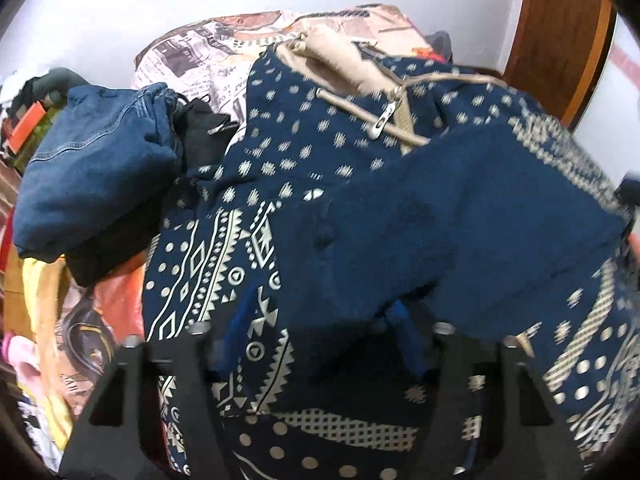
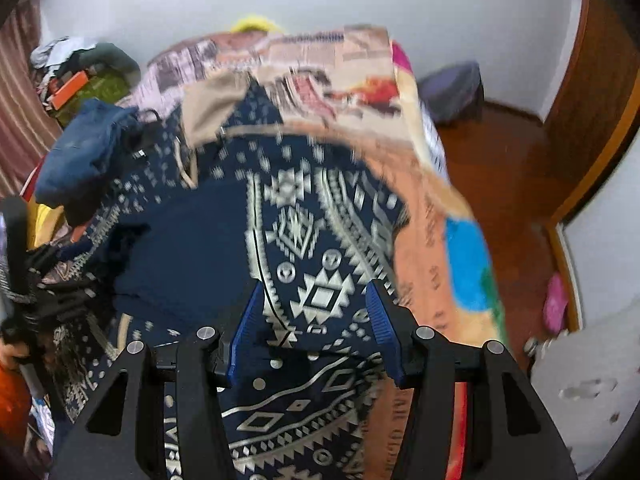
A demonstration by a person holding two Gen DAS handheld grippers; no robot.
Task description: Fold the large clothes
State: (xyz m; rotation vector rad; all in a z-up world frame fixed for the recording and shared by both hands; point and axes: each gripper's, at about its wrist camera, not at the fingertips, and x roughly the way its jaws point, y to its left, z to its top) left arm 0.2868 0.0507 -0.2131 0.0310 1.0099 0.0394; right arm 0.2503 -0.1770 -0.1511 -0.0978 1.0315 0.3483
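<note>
Bed [image 2: 424,200]: hoodie [image 2: 192,240] lying lengthwise, hood [image 2: 212,108] far. I'm holding R gripper [image 2: 316,320] apart; L gripper [image 1: 320,344] can't tell.

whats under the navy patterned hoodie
Under the navy patterned hoodie lies a printed bedspread, showing past its top and right edges. Whatever else lies beneath is covered.
</note>
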